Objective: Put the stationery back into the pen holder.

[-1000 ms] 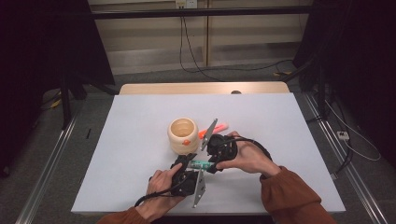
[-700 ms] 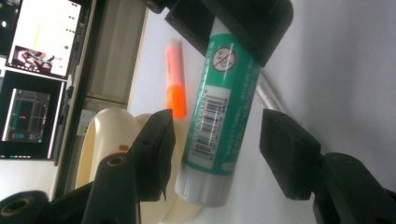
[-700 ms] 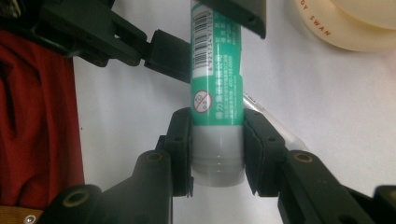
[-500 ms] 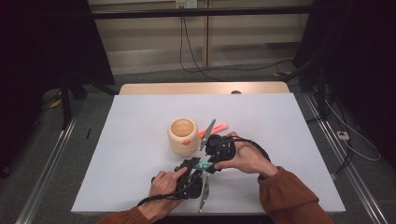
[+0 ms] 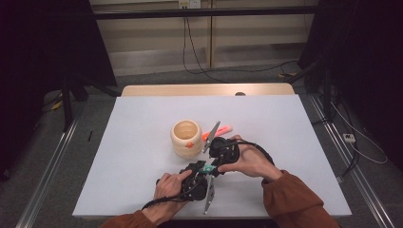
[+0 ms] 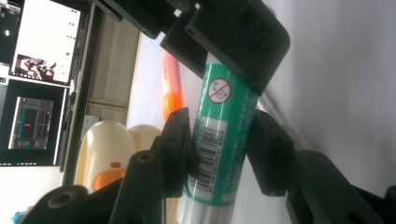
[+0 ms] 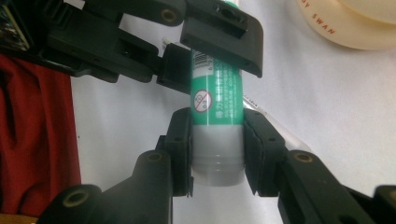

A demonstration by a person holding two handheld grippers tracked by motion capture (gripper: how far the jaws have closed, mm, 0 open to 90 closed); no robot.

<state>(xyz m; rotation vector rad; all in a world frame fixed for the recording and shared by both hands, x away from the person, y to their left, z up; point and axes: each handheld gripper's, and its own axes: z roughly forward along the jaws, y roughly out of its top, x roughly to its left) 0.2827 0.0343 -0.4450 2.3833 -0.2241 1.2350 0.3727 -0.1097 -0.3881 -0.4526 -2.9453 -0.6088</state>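
A green glue stick [image 5: 207,169] with a clear cap hangs between both grippers just above the white table [image 5: 142,123]. My right gripper [image 7: 217,149] is shut on the cap end. My left gripper [image 6: 222,144] has just been closing, and its pads now press on the barcode part of the glue stick [image 6: 219,116]. In the right gripper view the left gripper [image 7: 198,51] clamps the far end of the glue stick [image 7: 217,93]. From above, the two hands meet near the table's front middle.
A cream wooden cup [image 5: 186,138] stands upright just behind the hands, also seen as the cup [image 6: 107,149] in the left gripper view. An orange highlighter [image 5: 218,131] lies on the table right of the cup. Bare table stretches left, right and behind.
The left hand has shifted slightly and its grey plate has swung a little. The right hand has kept still with the glue stick in its jaws.
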